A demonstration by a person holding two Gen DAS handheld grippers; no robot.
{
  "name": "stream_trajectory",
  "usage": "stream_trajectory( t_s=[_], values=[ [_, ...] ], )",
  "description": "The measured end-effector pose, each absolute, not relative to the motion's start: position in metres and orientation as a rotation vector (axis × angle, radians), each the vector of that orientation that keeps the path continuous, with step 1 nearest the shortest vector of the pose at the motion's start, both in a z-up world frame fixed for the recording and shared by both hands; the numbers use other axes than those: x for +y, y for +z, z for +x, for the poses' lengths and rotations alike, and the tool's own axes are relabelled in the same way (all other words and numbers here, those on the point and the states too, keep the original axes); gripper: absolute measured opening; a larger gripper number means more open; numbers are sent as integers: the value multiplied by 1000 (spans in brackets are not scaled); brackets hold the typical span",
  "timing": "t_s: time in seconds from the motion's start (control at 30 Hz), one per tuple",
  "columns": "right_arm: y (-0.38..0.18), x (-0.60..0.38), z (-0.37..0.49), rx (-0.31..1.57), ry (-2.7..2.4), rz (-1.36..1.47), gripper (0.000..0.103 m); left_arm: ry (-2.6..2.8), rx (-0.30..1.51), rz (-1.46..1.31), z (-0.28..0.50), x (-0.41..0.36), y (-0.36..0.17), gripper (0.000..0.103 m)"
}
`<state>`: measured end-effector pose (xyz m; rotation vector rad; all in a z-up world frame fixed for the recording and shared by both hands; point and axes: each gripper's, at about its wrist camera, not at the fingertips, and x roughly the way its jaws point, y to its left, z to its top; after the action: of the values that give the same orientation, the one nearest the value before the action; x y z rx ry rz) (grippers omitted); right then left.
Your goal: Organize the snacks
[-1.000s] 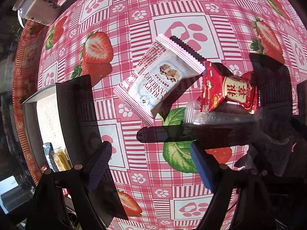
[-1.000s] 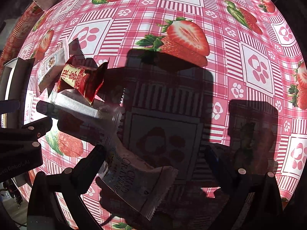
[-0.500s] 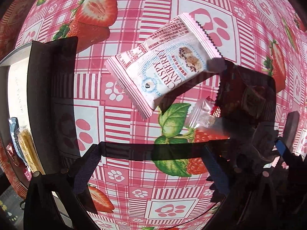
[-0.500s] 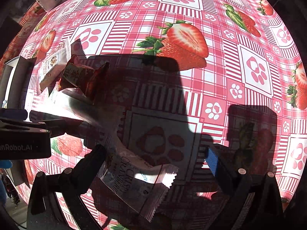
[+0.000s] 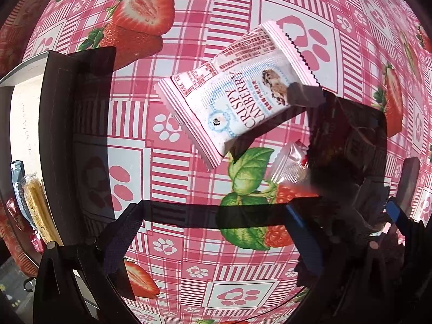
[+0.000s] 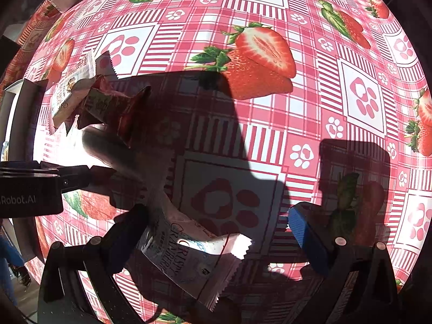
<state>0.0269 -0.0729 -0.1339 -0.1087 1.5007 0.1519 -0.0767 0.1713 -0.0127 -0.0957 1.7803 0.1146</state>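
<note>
Strawberry-print tablecloth [image 5: 189, 54] covers the table, with a dark box [image 5: 54, 140] holding snacks at nine o'clock. Left gripper [image 5: 213, 232] jaws, just opened, stand wide and empty; a pink Crispy Cranberry packet [image 5: 232, 94] lies at twelve o'clock. Right gripper [image 6: 216, 229] jaws gape, a second cranberry packet [image 6: 189, 262] lying between them ungripped, red packet [image 6: 113, 108] at ten o'clock.

The pink-and-white snack packet [image 5: 237, 94] lying ahead of the left fingers reads "CRISPY CRANBERRY". A second such packet [image 6: 194, 259], just beside the right gripper's left finger, shows "CRISPY CRANBERR". The black gripper body [image 6: 29, 191] left of those fingers reads "Robot.AI".
</note>
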Motion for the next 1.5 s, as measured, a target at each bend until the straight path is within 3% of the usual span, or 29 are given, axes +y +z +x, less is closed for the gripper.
stream_trajectory(
  t_s=[0.17, 0.23, 0.27, 0.3, 0.43, 0.67, 0.77, 0.83, 0.87, 0.9, 0.93, 1.23, 1.3, 1.5],
  values=[
    [-134, -81, 25, 1566, 152, -87, 100, 19, 1733, 91, -89, 135, -4, 96],
    [-131, -81, 19, 1558, 159, -122, 89, -26, 1717, 135, -96, 122, 1, 82],
    [-129, -82, 16, 1558, 166, -121, 80, -47, 1707, 143, -98, 117, 3, 76],
    [-127, -83, 13, 1560, 171, -118, 69, -78, 1706, 146, -101, 112, 5, 64],
    [-123, -93, 7, 1590, 197, -54, 54, -153, 1717, 188, -118, 98, 10, 31],
    [-124, -117, -12, 1641, 200, 27, 49, -197, 1695, 188, -162, 100, 29, 32],
    [-126, -123, -17, 1667, 195, 50, 50, -199, 1696, 199, -175, 102, 37, 41],
    [-125, -128, -20, 1681, 179, 70, 64, -188, 1683, 211, -179, 104, 45, 58],
    [-124, -130, -19, 1677, 168, 72, 86, -179, 1675, 218, -181, 106, 49, 63],
    [-120, -133, -20, 1667, 161, 74, 95, -174, 1667, 220, -182, 106, 52, 71],
    [-117, -136, -18, 1662, 160, 77, 95, -170, 1661, 218, -183, 108, 55, 75],
    [-112, -156, 0, 1688, 150, 106, 95, -128, 1677, 172, -178, 132, 68, 79],
    [-106, -159, -4, 1687, 145, 123, 103, -121, 1681, 159, -181, 136, 69, 79],
    [-99, -190, -5, 1692, 104, 195, 103, -86, 1694, 91, -184, 187, 68, 79]
  ],
)
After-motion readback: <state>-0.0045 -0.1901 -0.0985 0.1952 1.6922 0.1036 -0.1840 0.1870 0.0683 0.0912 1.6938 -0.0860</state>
